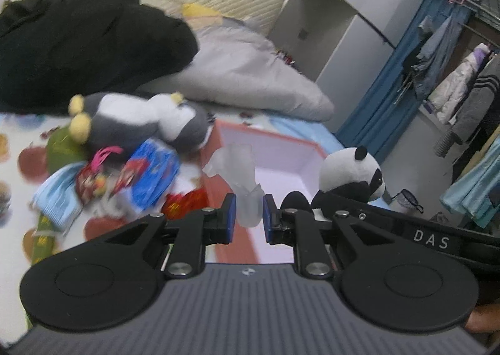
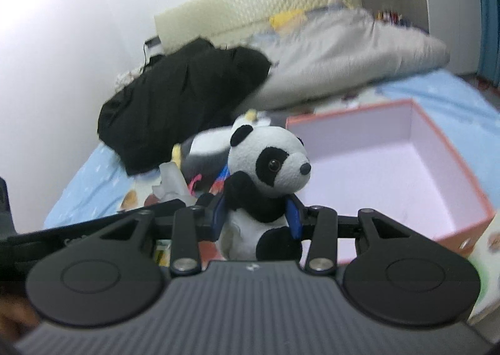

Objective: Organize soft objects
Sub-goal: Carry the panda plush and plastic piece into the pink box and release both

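Observation:
My left gripper (image 1: 248,214) is shut on a crumpled translucent white plastic bag (image 1: 240,173) and holds it over the left edge of the open orange box (image 1: 281,139) with a white inside. My right gripper (image 2: 256,217) is shut on a panda plush (image 2: 265,173), held upright just left of the box (image 2: 453,167). The panda (image 1: 353,173) and the right gripper's arm also show at the right of the left wrist view. A grey-and-white penguin plush (image 1: 140,123) lies on the bed beside snack packets (image 1: 150,173).
A black jacket (image 1: 78,42) and a grey pillow (image 1: 250,73) lie at the head of the bed. A blue face mask (image 1: 59,195) and green packet (image 1: 59,148) lie at the left. A clothes rack (image 1: 453,73) stands at the right.

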Motion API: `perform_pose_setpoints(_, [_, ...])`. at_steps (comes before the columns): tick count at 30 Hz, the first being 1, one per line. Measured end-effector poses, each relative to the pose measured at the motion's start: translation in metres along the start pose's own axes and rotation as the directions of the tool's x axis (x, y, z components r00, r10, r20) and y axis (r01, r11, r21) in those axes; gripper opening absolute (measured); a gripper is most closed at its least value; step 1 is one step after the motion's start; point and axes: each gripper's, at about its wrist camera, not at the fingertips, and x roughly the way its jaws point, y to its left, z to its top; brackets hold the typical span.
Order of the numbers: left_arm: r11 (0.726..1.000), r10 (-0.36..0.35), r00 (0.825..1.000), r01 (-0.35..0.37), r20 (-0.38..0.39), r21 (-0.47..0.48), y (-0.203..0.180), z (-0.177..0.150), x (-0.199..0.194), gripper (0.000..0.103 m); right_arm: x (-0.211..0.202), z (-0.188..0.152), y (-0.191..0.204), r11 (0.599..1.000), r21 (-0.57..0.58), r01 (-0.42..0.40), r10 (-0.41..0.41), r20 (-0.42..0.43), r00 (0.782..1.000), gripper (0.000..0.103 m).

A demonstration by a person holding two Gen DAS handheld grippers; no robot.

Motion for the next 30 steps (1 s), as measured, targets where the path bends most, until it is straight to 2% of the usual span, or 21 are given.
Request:
perform_pose_setpoints(5, [0.999,-0.040,0.999,0.040,-0.009,0.037,-0.025,0.024,0.028,0.021,-0.001,0.022,-0.022,0.999,-0.004,0.033,-0.033,0.041,0.999,0.044])
perform_pose_setpoints(10, [0.996,-0.067,0.995,0.071,-0.076,0.056,-0.044,0.032,0.079,0.021,0.017,0.032,-0.057,0.996,0.038,0.076,-0.076,0.011,0.997,0.044])
perform_pose_setpoints(14, [0.994,-0.078,0.985,0.089,-0.154,0.063,-0.052,0.030,0.128,0.021,0.043,0.033,-0.093,0.988,0.085,0.131,-0.127,-0.055,0.990,0.044])
perform_pose_setpoints(22, [0.992,-0.068,0.944,0.098,-0.324,0.078,-0.058,0.012,0.218,0.021,0.099,0.011,-0.152,0.967,0.134,0.215,-0.182,-0.222,0.958,0.044])
perform_pose_setpoints(27, [0.991,-0.053,0.923,0.094,-0.381,0.091,-0.056,0.001,0.251,0.022,0.123,-0.007,-0.173,0.960,0.161,0.229,-0.174,-0.299,0.938,0.045])
perform_pose_setpoints(30, [0.991,-0.039,0.917,0.087,-0.397,0.104,-0.056,-0.001,0.259,0.030,0.131,-0.012,-0.180,0.957,0.171,0.235,-0.171,-0.324,0.931,0.047])
